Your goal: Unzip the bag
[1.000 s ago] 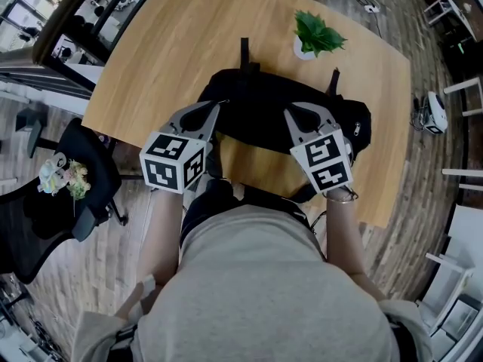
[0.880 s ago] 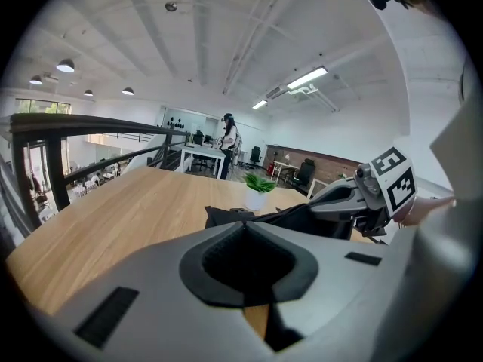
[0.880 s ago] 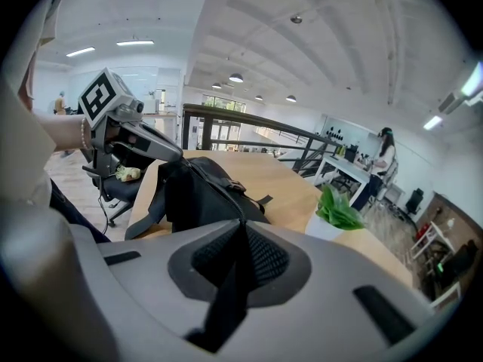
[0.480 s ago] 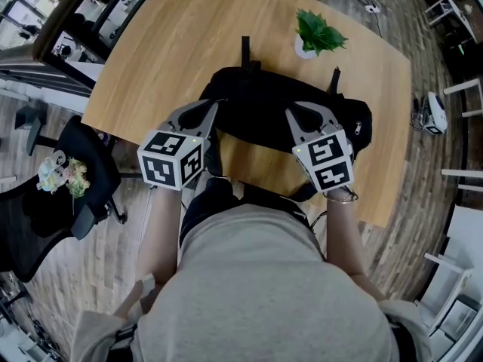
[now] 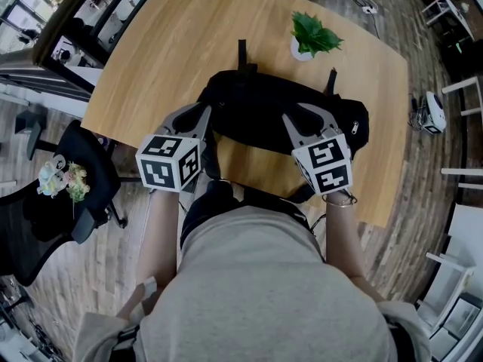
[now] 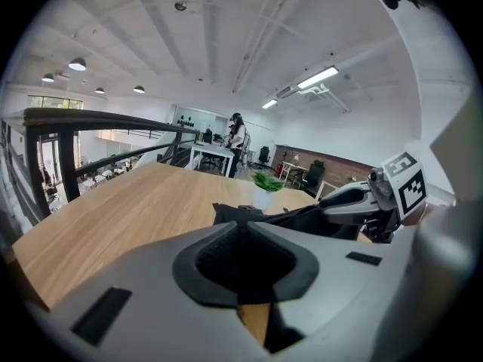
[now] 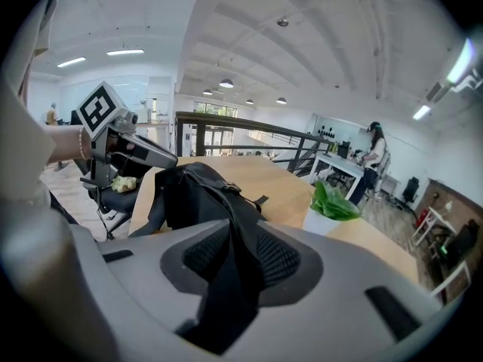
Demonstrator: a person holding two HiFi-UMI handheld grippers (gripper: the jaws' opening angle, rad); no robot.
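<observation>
Pinching the bag [image 5: 264, 115] with the left gripper [image 6: 240, 219], we needed the right gripper [image 7: 234, 221], jaws just opened loose around its fabric, on the zip pull.

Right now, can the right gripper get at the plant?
Probably yes, but not straight. The right gripper has bag fabric between its jaws, which have just been opening, and the bag lies between it and the plant. Lifting clear over the bag looks feasible; nothing else blocks it.

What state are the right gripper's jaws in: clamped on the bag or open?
Open: jaws of the right gripper have just been opening; a fold of the black bag sits between the parted pads.
</observation>
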